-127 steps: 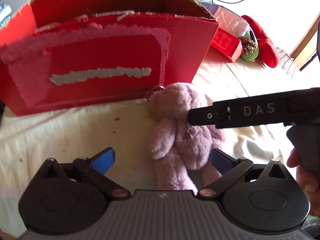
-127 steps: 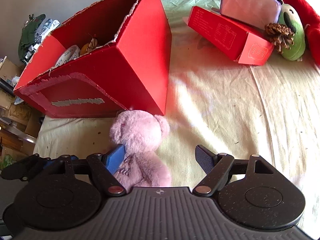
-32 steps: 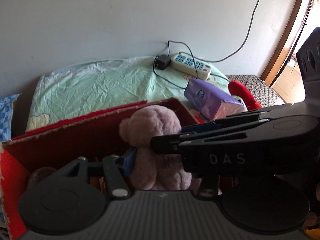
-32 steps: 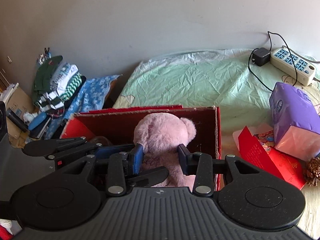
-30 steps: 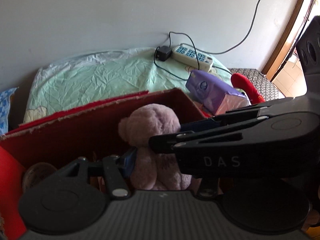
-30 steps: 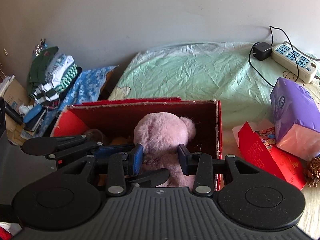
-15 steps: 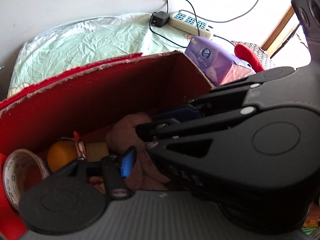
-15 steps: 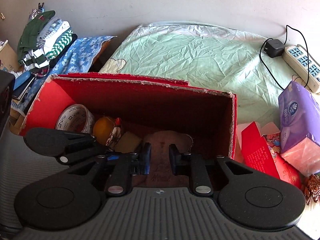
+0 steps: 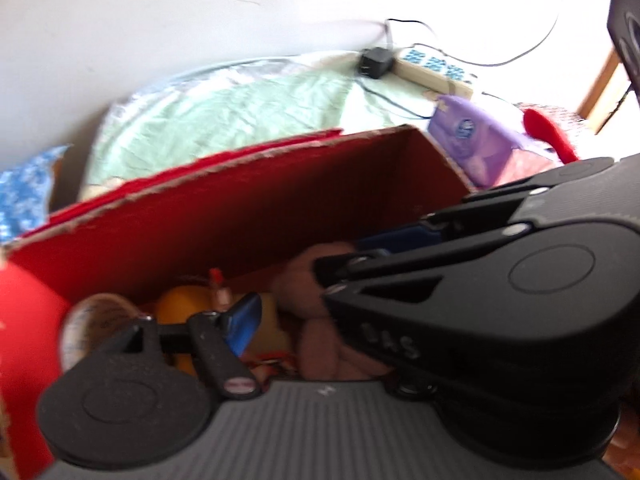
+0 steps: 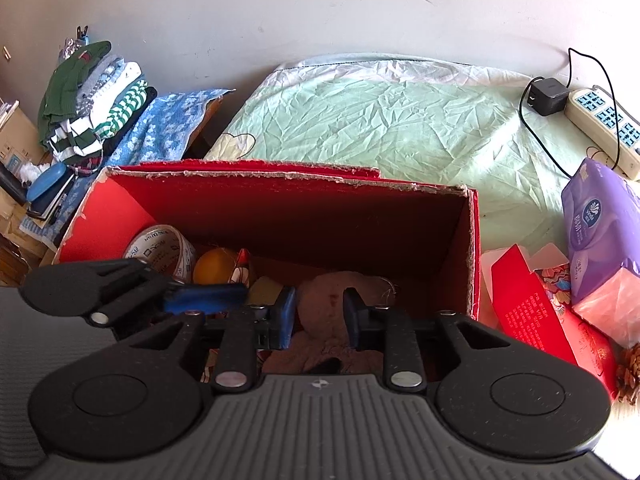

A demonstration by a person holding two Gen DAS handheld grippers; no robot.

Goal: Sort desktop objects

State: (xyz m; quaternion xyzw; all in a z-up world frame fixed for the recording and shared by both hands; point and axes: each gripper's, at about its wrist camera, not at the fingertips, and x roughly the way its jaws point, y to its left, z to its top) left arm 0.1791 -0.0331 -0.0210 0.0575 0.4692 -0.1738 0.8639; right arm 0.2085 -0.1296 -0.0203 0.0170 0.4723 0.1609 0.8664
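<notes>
The pink teddy bear [image 10: 332,300] lies inside the open red cardboard box [image 10: 280,200], at its right end. My right gripper [image 10: 319,312] is over the bear with its fingers spread a little apart beside the bear's head. In the left wrist view the bear [image 9: 316,344] shows in shadow, partly hidden by the right gripper's black body. My left gripper [image 9: 320,316] is open; its blue left pad [image 9: 244,322] stands clear of the bear, and its right finger is hidden.
In the box lie a tape roll [image 10: 164,250], an orange ball [image 10: 216,266] and a yellowish block [image 10: 264,290]. Right of the box are a red carton [image 10: 528,304], a purple tissue pack [image 10: 600,232] and a pine cone [image 10: 630,372]. A power strip [image 10: 600,120] lies behind.
Both grippers lowered the bear into the box. Since half a second ago the fingers have spread wider and the bear rests on the box floor.
</notes>
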